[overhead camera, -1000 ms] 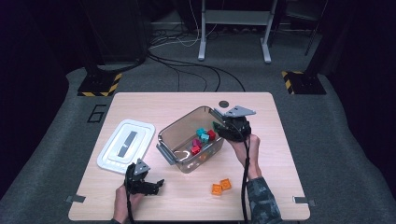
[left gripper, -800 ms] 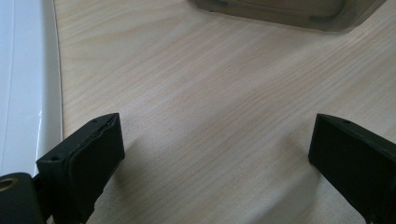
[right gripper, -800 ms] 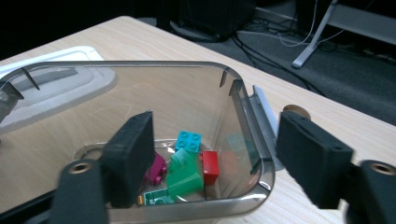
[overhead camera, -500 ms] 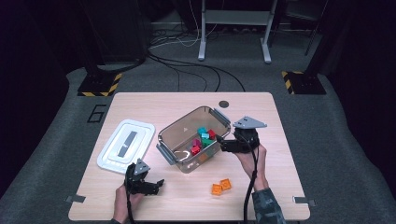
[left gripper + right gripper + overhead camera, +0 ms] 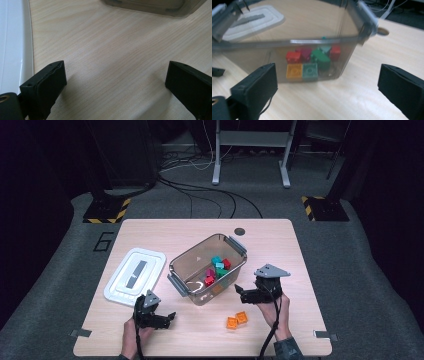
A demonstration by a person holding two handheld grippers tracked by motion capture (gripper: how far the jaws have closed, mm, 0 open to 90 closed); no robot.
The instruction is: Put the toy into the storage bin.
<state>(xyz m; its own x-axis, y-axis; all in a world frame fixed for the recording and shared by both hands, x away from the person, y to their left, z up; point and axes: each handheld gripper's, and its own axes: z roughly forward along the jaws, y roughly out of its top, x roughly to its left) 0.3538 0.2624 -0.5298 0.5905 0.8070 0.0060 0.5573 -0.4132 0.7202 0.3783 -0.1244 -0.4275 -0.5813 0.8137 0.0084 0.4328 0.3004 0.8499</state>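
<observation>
Several bricks (image 5: 216, 269) already lie in the bin (image 5: 200, 290), just left of the wide, empty right tongs (image 5: 246, 295). Two orange bricks (image 5: 236, 320) wait just below them. Left tongs (image 5: 162, 317) idle, wide.

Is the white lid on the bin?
No, the lid lies flat on the table, left of the open bin, apart from it.

The bin (image 5: 207, 267) stands mid-bench (image 5: 165, 232) with blocks (image 5: 217, 268) inside it. The lid (image 5: 135, 275) lies left of the bin; two loose blocks (image 5: 236, 319) lie in front of it, to the right, and both grippers are near its front.
</observation>
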